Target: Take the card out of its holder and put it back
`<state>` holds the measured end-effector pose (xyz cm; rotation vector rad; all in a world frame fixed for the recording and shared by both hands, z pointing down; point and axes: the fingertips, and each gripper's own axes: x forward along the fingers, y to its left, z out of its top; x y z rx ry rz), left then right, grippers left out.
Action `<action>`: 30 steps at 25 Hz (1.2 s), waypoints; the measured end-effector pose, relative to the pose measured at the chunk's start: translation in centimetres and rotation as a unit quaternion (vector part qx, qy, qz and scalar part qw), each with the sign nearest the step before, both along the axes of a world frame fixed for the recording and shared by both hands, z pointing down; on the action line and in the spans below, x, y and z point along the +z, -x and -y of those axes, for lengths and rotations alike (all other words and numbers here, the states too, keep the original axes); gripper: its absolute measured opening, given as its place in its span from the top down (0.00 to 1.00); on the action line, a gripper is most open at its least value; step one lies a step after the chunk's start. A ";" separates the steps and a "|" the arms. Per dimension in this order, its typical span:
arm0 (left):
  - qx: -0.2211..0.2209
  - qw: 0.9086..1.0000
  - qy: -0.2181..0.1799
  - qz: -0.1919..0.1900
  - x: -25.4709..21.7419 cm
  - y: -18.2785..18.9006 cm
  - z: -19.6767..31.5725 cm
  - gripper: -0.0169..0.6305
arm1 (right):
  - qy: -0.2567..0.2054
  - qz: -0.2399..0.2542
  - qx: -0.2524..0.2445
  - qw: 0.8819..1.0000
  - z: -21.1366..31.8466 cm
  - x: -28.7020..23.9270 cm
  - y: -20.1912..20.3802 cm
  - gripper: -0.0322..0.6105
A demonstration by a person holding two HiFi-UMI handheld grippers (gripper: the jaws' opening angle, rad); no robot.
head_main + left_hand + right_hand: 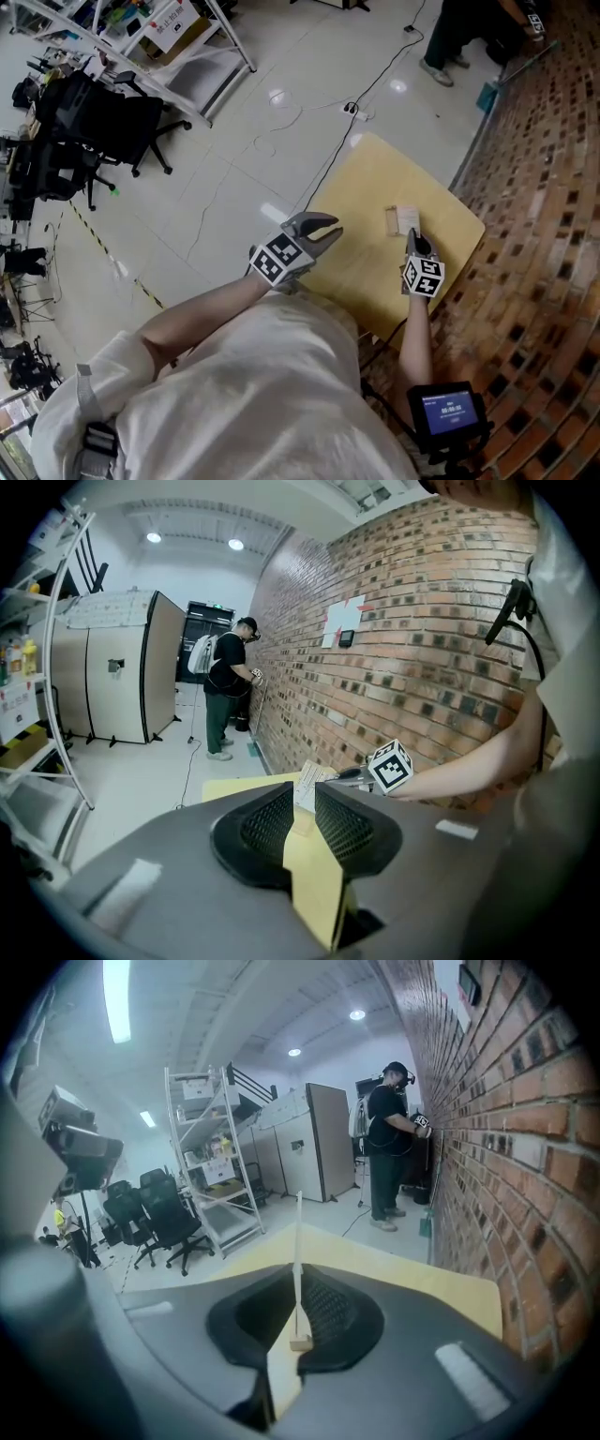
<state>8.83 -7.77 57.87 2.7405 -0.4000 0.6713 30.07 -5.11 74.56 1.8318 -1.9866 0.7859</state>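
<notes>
Only the right gripper view catches the card edge-on: a thin upright line at frame centre, a small wooden holder at its foot, clenched by the right gripper. Left of it in the head view, the left gripper hovers released over the yellow table.

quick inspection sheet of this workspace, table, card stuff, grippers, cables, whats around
surface: yellow table beside the brick wall
job's things: white card upright, edge-on between the right jaws; small wooden holder at its lower edge, cannot tell whether they have parted
clutter: nothing seen on the table
grippers: right gripper shut on the card; left gripper open, nothing between its jaws, at the table's edge
cables: black cable across the floor toward the table
surroundings: office chairs, shelf rack, a person standing at the wall
</notes>
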 end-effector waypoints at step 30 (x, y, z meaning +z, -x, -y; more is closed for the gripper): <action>-0.027 0.995 -0.045 -0.081 -5.8 -0.6 12.0 0.88 | -0.170 -0.075 0.173 0.967 -10.7 -25.4 -5.4 0.92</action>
